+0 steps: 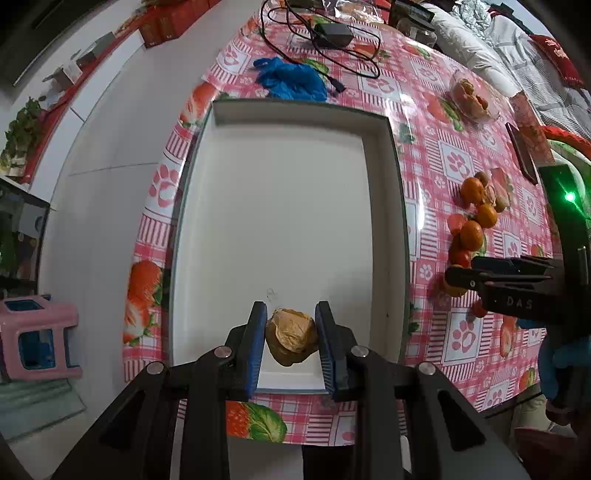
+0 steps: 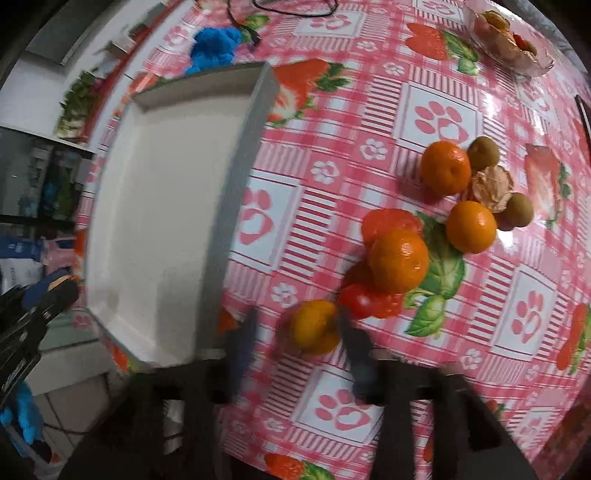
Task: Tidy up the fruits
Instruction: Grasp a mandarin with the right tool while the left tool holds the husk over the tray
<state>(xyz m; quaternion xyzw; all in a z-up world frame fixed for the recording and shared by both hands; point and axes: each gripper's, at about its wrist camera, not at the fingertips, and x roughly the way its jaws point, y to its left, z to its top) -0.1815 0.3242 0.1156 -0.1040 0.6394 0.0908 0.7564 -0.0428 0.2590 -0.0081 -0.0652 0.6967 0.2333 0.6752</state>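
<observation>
My left gripper [image 1: 291, 309] is shut on a brown, papery-husked round fruit [image 1: 291, 339], held over the near end of the white tray [image 1: 280, 206]. The tray [image 2: 159, 206] holds nothing else. My right gripper [image 2: 297, 325] is blurred and points down at a small mandarin [image 2: 314, 325]. The mandarin lies between its fingers, with a gap on the left side, so the jaws are open. Beyond it lie more mandarins [image 2: 400, 260], red tomatoes [image 2: 364, 301], small green-brown fruits [image 2: 484, 151] and a dry husk [image 2: 493, 186]. The right gripper [image 1: 460, 273] also shows beside that pile.
The pink checked tablecloth [image 2: 369, 413] covers the table. A blue crumpled bag [image 1: 291, 79] and a charger with cable [image 1: 332, 33] lie behind the tray. A clear bowl of fruit [image 1: 472, 96] and a dark phone [image 1: 522, 153] are far right. A pink stool [image 1: 37, 339] stands on the floor, left.
</observation>
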